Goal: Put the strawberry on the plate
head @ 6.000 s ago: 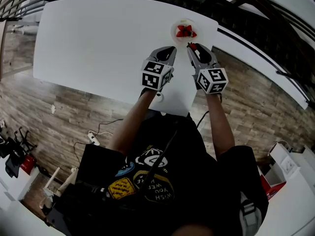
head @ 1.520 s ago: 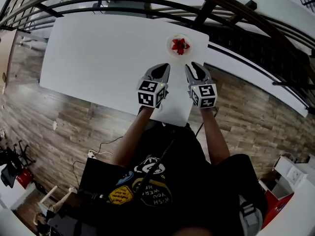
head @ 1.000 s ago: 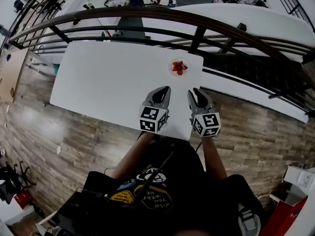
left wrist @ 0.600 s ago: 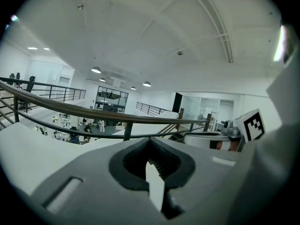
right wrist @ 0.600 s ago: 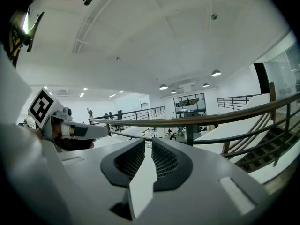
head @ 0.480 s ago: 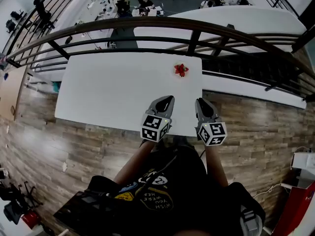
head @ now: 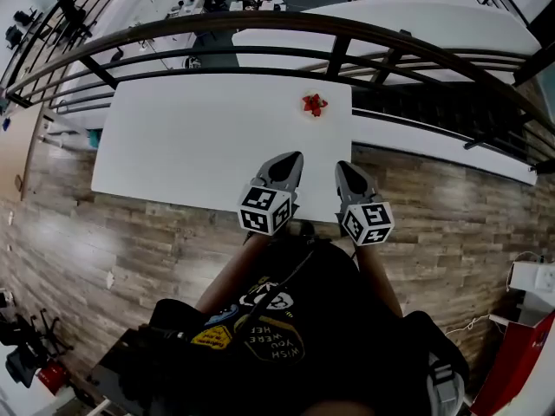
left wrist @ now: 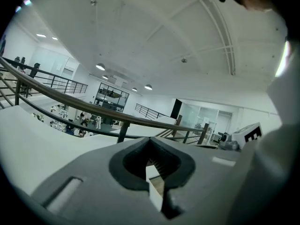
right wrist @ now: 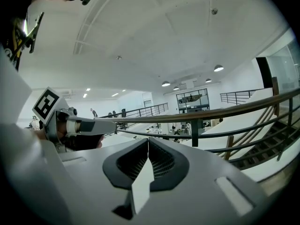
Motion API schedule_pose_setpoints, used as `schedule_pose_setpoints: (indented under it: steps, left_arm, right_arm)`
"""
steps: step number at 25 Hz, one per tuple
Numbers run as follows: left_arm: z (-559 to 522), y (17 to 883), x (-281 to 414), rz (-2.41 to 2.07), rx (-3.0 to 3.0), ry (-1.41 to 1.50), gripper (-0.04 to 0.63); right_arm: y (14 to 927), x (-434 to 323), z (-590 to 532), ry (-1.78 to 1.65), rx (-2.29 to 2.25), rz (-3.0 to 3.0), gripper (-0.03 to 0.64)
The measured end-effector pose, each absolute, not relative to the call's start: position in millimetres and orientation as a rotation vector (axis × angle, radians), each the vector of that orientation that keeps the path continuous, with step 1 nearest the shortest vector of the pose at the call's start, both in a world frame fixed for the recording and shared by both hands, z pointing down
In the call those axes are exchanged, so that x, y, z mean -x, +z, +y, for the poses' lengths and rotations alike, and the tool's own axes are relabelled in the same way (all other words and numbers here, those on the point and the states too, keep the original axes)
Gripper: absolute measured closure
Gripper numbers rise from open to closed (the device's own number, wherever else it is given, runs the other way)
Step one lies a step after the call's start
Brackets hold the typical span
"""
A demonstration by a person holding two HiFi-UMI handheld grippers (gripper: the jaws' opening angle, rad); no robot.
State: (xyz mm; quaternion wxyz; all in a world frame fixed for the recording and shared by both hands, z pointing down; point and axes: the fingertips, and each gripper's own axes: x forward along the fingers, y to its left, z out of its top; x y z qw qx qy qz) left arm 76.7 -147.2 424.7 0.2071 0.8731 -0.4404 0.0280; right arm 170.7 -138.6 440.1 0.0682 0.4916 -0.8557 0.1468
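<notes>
**Both grippers shut and empty at the table's near edge, fruit at the far corner**

At the bottom of my head view is the operator's black printed T-shirt [head: 277, 336], with two bare forearms reaching up the frame. At the centre of the frame, the left gripper [head: 293, 157] has its jaws pressed together with nothing between them. Its own view shows only a thin seam where the pads meet. Just right of it, the right gripper [head: 341, 166] has its jaws closing, and they already stand pad to pad and empty. Each gripper carries its marker cube at the rear, and the two sit side by side without touching. Both are over the near edge of the white table [head: 191, 137], towards its lower right corner. Brown wood-plank floor [head: 130, 232] surrounds the table on the left and below.

The strawberries [head: 314, 105] appear as a small red cluster near the table's upper right corner, well apart from both grippers. They are too small in the frame for me to tell what lies under them. Behind the table's far edge a dark railing [head: 260, 26] arcs across the top of the frame. Both gripper views look out over that rail towards a white ceiling with round lights.
</notes>
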Motion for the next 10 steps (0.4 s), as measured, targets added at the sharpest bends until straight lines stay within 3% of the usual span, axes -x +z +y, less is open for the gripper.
schedule_pose_setpoints:
  steps: [10]
  left_arm:
    - [-129.3, 418.8, -108.2, -1.177, -2.526, 0.182, 0.594]
  right_arm:
    - [428.2, -193.6, -133.8, 0.442, -1.537, -2.581, 0.612]
